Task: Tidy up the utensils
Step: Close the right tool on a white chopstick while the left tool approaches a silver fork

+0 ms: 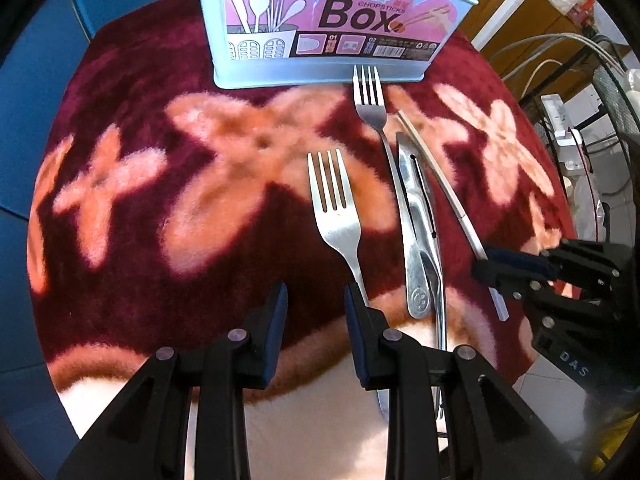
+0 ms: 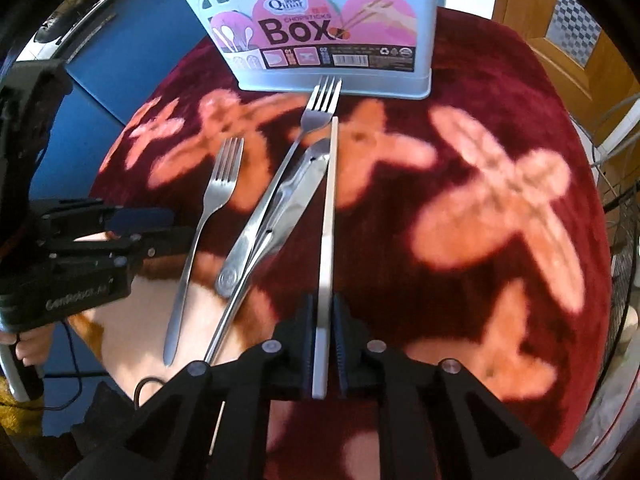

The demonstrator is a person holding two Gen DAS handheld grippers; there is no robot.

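A dark red plush cloth (image 2: 460,100) with pale pink flower shapes covers the surface. Right of it stands a wooden door (image 2: 568,20); blue panels (image 1: 48,92) lie to its left.

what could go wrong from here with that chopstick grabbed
1. The right gripper clamps the long pale chopstick near its end, so it may pivot or slip when lifted.
2. The chopstick lies against the steel knife and far steel fork; lifting could drag them.
3. Its far tip sits near the pale blue plastic utensil box and might knock it.
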